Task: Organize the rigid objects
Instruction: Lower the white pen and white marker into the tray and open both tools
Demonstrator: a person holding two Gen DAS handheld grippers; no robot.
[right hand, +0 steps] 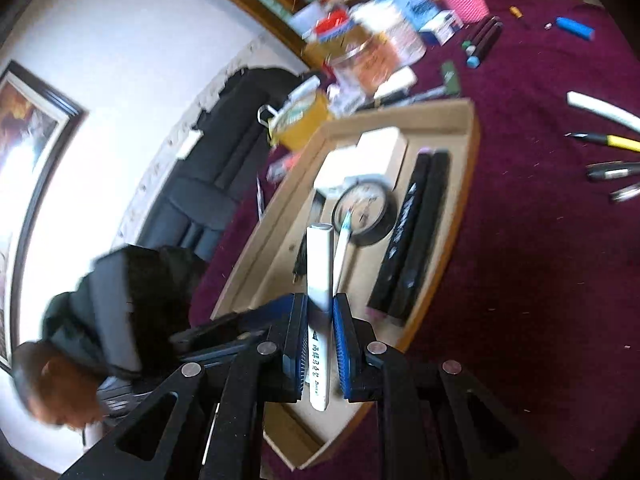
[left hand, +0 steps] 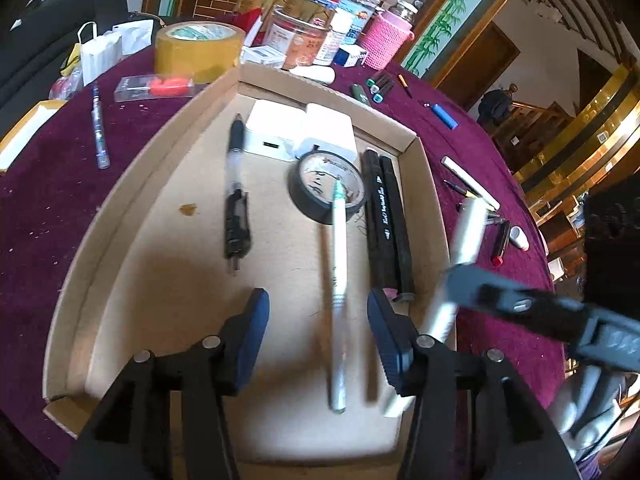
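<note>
L wrist view:
tray: cardboard tray (left hand: 424, 168) fills center of frame, on maroon cloth (left hand: 60, 208).
in tray: black pen (left hand: 237, 192) center-left; thin white pen (left hand: 339, 280) center, tip resting on black tape roll (left hand: 328, 188); 2 black markers (left hand: 386, 220) along right wall; white boxes (left hand: 300, 132) at top.
L gripper (left hand: 318, 334): lower center, jaws wide apart, nothing held; thin white pen lies between the fingers, contact w/ pads not visible.
R gripper (left hand: 452, 280): lower right, blurred, clamped on white marker (left hand: 468, 236), over tray's right wall.
loose items: more pens on cloth, right edge; blue pen (left hand: 99, 128) upper left.

R wrist view:
R gripper (right hand: 320, 344): lower center, pads squeezed onto white marker (right hand: 319, 264) mid-barrel, capped end pointing up-frame over tray (right hand: 472, 152).
handling (est.): marker light, stiff, smooth plastic, could slip or pivot; mid-barrel hold looks balanced. Not fragile.
target (est.): free floor between black pen and thin white pen.
L gripper: not in this view.
</note>
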